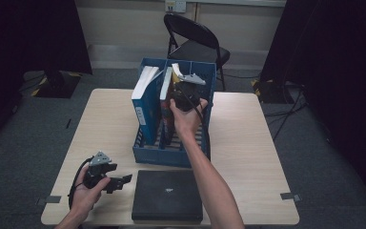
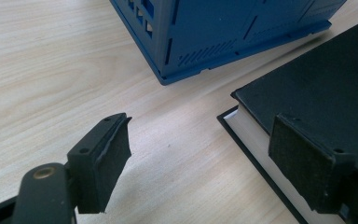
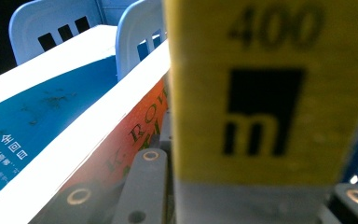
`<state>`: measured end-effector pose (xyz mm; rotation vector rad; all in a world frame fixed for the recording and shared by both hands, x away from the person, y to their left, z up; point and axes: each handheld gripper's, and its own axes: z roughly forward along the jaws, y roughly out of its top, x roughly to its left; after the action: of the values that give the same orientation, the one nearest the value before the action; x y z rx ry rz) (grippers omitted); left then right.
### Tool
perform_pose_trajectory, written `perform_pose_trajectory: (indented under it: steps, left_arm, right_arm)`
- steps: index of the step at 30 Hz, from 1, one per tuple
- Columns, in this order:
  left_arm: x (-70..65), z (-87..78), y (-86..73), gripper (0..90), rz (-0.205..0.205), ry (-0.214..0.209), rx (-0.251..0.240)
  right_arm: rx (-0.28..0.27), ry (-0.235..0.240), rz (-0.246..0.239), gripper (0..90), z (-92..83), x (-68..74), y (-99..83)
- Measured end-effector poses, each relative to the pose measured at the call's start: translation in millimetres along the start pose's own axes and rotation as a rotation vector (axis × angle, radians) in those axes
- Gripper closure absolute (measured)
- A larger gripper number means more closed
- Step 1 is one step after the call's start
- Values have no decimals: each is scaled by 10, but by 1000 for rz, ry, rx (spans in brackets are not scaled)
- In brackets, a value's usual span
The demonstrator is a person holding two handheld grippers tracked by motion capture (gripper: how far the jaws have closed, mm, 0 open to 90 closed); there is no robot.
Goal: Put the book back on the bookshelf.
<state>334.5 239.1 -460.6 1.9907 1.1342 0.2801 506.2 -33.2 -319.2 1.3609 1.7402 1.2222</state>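
My right claw (image 1: 181, 86) clamps the yellow-spined book (image 3: 256, 93) inside the blue crate (image 1: 147, 155); my left claw (image 2: 200, 158) rests released beside the black book (image 2: 317, 93) on the tabletop (image 2: 42, 70).

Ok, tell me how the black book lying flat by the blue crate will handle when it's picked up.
The black book looks thick and hard-covered, so probably stiff and fairly heavy. Lying flat on the table, it should slide rather than tip. Its matte cover probably grips well, though the open left gripper may struggle to get a jaw under it.

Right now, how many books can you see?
4: a blue, an orange and a yellow book standing in the crate, a black one flat on the table. More may hide behind them.
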Motion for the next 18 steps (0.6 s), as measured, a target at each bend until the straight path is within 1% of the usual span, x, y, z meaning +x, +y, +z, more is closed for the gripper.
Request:
perform_pose_trajectory:
  steps: [2,4,6,8,10,13,15,18]
  left_arm:
    - [-5,-5,2,205,3,-8,4]
    - [-11,-5,2,204,9,-4,0]
    - [-14,-7,3,205,13,-11,-1]
    - [-14,-7,4,205,11,-11,-2]
    - [-10,-4,6,205,10,-7,0]
    - [-12,-5,9,205,8,-11,-1]
    - [-14,-6,11,204,13,-8,-2]
    - [-14,-6,10,205,9,-3,-2]
  right_arm:
    - [-2,0,-3,750,23,5,-17]
    - [3,-7,-19,749,57,14,-42]
    - [7,-9,-17,748,86,15,-74]
    - [0,-7,-16,747,98,24,-112]
    - [4,2,-27,745,116,33,-133]
    - [0,6,-22,744,123,31,-155]
    - [-1,10,-22,744,123,23,-173]
    - [8,20,-21,742,137,-1,-236]
